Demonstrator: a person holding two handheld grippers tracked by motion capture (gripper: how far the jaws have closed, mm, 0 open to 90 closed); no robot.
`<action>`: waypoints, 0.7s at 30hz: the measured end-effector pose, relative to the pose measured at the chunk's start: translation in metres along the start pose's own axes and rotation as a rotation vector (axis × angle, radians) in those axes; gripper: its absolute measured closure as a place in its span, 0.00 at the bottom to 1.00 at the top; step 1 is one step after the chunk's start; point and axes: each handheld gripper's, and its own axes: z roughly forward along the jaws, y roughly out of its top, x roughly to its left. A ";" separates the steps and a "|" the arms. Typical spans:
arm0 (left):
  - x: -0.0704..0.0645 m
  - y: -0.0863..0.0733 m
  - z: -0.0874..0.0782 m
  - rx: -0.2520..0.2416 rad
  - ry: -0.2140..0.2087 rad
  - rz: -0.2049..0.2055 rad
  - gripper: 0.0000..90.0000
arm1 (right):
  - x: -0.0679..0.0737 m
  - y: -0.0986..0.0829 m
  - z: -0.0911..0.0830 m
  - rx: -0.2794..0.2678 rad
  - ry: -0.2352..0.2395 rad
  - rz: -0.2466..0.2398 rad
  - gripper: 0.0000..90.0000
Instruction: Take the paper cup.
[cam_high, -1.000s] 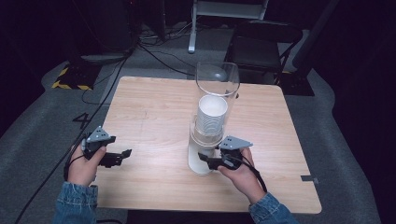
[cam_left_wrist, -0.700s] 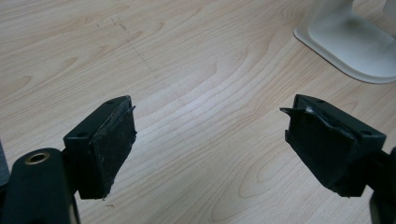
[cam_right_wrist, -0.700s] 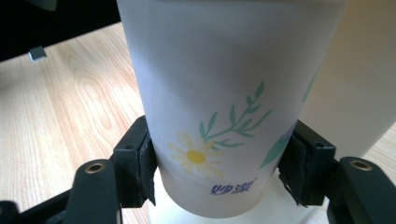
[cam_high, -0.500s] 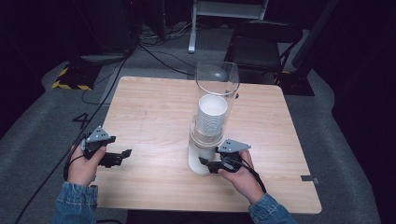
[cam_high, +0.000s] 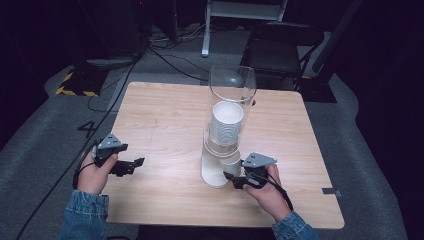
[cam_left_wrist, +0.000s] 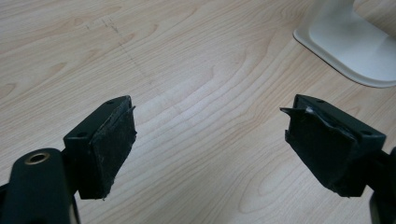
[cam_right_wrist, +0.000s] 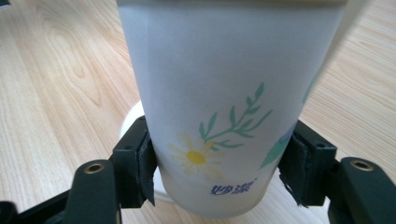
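Observation:
A cup dispenser stands mid-table: a clear tube (cam_high: 232, 85) over a stack of white paper cups (cam_high: 227, 122), on a white base (cam_high: 212, 175). The lowest cup (cam_high: 231, 165) hangs out under the stack. My right gripper (cam_high: 234, 179) reaches in from the right and is shut on it. In the right gripper view this cup (cam_right_wrist: 219, 70), printed with a daisy and green leaves, sits between the pads (cam_right_wrist: 144, 163) of my right gripper (cam_right_wrist: 219, 161), touching both. My left gripper (cam_high: 134, 165) hovers low at the table's left, open, with bare wood between its jaws (cam_left_wrist: 210, 135).
The wooden table (cam_high: 165, 115) has bare room to the left and behind the dispenser. The dispenser's white base (cam_left_wrist: 350, 46) lies ahead and to the right of the left gripper. A chair and cables are on the floor beyond the far edge.

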 end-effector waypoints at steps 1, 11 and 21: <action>0.000 0.001 0.001 -0.001 0.000 0.000 0.17 | -0.002 -0.001 -0.002 0.001 -0.008 0.004 0.40; -0.001 0.008 0.012 0.009 -0.018 0.012 0.17 | -0.020 -0.007 -0.026 -0.017 -0.081 0.054 0.40; -0.001 0.007 0.013 0.015 -0.011 -0.003 0.17 | -0.051 -0.010 -0.046 -0.065 -0.163 0.144 0.40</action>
